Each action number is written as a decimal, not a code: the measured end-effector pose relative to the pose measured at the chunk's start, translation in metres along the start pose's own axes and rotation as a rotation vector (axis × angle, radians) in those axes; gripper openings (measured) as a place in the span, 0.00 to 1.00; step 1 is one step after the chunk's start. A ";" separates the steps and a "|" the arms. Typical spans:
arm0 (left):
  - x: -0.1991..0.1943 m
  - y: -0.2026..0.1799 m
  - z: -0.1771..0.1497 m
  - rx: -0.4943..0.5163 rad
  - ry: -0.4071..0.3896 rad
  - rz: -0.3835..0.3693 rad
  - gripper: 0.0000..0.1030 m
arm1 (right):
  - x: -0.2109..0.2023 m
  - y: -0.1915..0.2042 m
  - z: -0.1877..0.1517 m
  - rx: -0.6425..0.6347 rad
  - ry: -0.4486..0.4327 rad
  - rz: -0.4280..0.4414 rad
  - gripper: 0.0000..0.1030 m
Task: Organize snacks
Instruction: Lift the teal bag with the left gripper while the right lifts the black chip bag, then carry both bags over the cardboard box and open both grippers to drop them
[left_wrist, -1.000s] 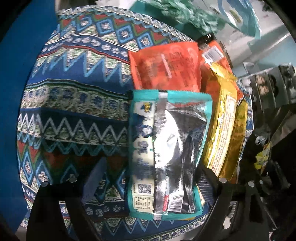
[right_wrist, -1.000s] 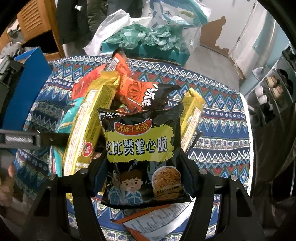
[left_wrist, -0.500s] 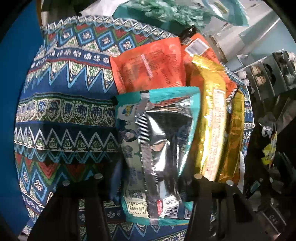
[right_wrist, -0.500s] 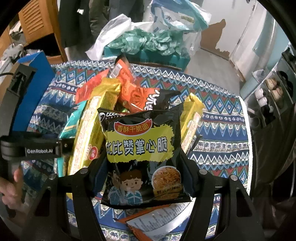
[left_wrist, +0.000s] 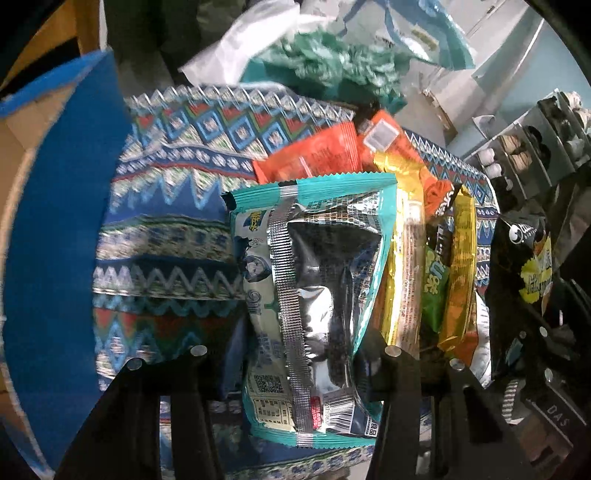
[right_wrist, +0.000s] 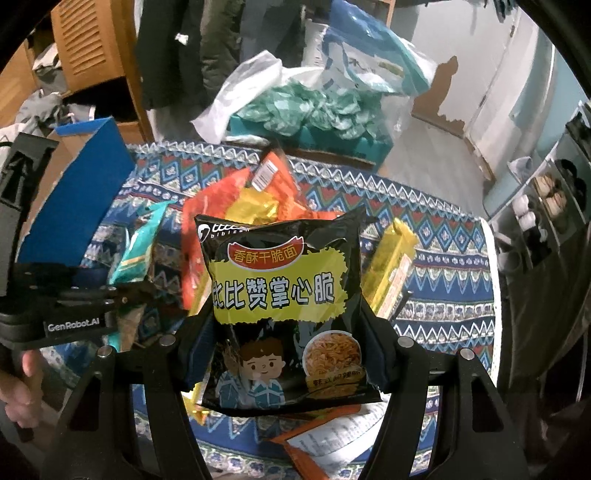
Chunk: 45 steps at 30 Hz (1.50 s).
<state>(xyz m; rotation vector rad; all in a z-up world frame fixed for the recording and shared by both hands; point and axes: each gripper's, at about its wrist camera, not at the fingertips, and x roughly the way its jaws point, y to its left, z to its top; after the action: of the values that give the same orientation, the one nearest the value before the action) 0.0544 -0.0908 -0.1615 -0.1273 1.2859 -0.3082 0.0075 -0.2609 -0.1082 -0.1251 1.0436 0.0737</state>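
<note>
My left gripper is shut on a teal and silver snack packet, held back side up above the patterned tablecloth. My right gripper is shut on a black and yellow crispy-noodle packet, lifted above the snack pile. The pile holds orange packets, gold packets and a green one. In the right wrist view the left gripper shows at the left with the teal packet, and a gold packet lies to the right.
A blue cardboard box stands open at the table's left edge; it also shows in the right wrist view. Plastic bags and a teal box sit behind the table. A shoe rack stands at the right.
Both grippers have risen with their packets. The teal packet has lifted off the cloth and the view now takes in the blue box. The noodle packet stays gripped.
</note>
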 end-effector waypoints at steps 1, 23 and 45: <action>-0.003 0.001 -0.001 0.000 -0.007 0.008 0.49 | -0.001 0.002 0.001 -0.002 -0.001 -0.002 0.66; -0.113 0.043 0.004 0.018 -0.241 0.176 0.49 | -0.036 0.068 0.052 -0.033 -0.083 0.108 0.66; -0.174 0.171 -0.005 -0.176 -0.350 0.277 0.49 | -0.035 0.210 0.103 -0.153 -0.079 0.291 0.66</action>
<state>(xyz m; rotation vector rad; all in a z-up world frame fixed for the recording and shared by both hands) 0.0336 0.1236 -0.0476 -0.1434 0.9652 0.0654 0.0531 -0.0383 -0.0411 -0.1073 0.9706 0.4194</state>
